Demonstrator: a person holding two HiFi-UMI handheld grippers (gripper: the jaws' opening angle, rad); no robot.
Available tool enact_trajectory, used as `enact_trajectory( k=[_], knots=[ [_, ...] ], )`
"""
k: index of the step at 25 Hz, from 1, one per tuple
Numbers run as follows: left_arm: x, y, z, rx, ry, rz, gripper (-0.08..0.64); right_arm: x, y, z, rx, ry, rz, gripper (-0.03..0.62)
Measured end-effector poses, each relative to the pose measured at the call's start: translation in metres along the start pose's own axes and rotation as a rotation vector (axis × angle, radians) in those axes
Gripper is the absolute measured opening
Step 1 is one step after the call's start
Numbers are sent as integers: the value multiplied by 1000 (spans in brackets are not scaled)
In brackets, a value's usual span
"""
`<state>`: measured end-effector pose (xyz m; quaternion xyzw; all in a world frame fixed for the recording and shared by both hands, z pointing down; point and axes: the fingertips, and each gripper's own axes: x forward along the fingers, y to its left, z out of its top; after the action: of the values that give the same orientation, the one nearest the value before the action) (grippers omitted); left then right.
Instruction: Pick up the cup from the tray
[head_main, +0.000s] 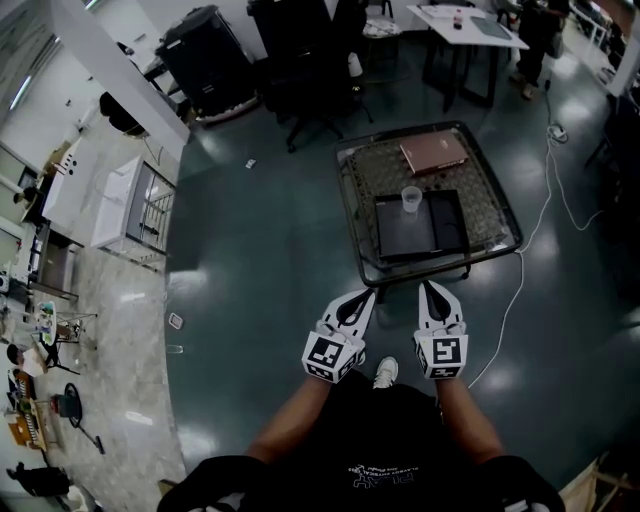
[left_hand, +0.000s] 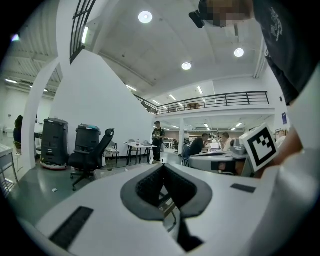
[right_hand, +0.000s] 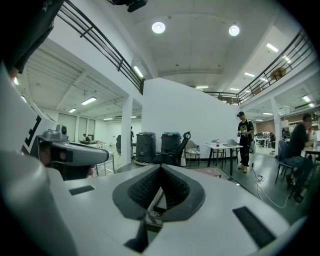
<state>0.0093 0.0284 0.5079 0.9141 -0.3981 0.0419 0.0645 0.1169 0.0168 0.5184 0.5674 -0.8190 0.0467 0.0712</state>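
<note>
The step in hand is the approach: nothing is grasped yet. The cup (head_main: 411, 198), clear and upright, stands at the far edge of the black tray (head_main: 405, 235), about midway along that edge. The tray lies on a low desk (head_main: 486, 205), with a flat brown board (head_main: 433, 153) beyond the tray's far side.

The left gripper (head_main: 367, 294) and the right gripper (head_main: 428, 286) sit side by side on the near side of the tray, well apart from it and short of the desk's near rim, both pointing toward it. Each gripper's own view shows its jaws pressed together with nothing between them.

The next move, as I judge it, is to carry one gripper forward across the tray to the cup. The right one lines up more closely. Its jaws must open wide enough to straddle the cup, close gently on its wall, since it looks thin and light, then lift straight up off the tray.
</note>
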Motion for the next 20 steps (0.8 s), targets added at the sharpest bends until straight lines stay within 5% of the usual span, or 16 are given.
enact_trajectory(
  k=[20],
  knots=[
    [69, 92, -6, -1, 53, -70, 9, 109, 1, 1, -60, 44, -17, 9]
  ],
)
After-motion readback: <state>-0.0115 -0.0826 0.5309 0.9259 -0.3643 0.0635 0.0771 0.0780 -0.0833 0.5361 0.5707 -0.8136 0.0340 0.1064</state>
